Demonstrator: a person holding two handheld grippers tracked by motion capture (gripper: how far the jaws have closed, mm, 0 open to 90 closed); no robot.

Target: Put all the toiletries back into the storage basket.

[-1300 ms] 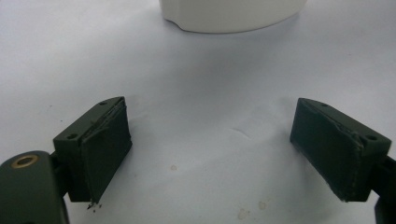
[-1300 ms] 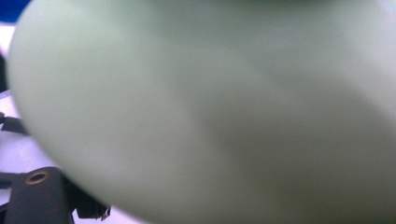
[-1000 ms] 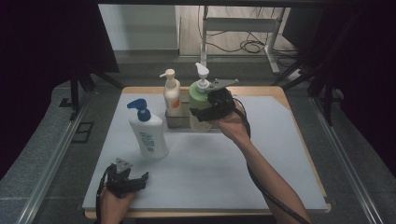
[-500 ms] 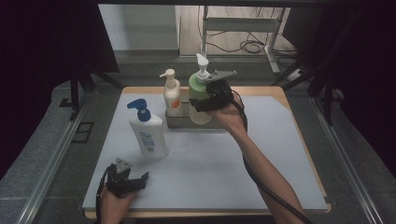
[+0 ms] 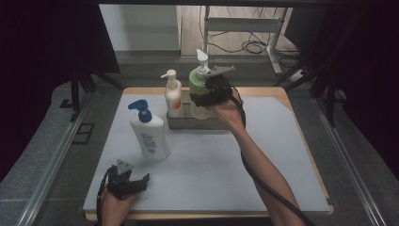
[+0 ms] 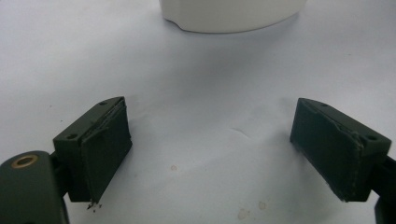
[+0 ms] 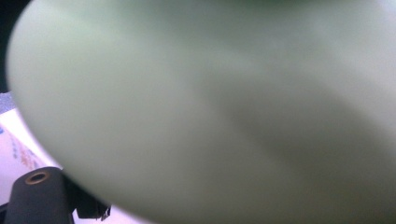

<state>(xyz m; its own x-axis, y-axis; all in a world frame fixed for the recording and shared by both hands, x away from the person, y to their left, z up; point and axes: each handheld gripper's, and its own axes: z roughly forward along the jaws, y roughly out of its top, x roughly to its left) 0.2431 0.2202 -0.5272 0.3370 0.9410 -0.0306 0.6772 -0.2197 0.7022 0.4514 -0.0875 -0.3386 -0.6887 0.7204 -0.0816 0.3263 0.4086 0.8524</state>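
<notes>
Nearest you, your left gripper (image 5: 126, 181) sits at the front left of the white mat (image 5: 282, 160) with its jaws spread wide and nothing between them, just bare mat and the base of the blue-capped pump bottle (image 5: 149, 136) ahead of it.

Further back, your right gripper (image 5: 210, 96) is clamped on the green pump bottle (image 5: 198, 84). In the right gripper view the bottle's pale green wall (image 7: 210, 116) sits right against the camera, so the jaws are spread about as wide as they go around that fat body. The bottle is at the grey tray (image 5: 179, 122), just beside the small white bottle with the orange label (image 5: 172, 94); can't tell if its base is resting in the tray or just above it.

Handling-wise, I'd guess smooth, rounded plastic, so a bit slippery, and top-heavy with that tall pump (image 5: 202, 59). If it's full, it'll want to swing. Your mid-body grip looks like the right spot; don't grab the pump neck.
</notes>
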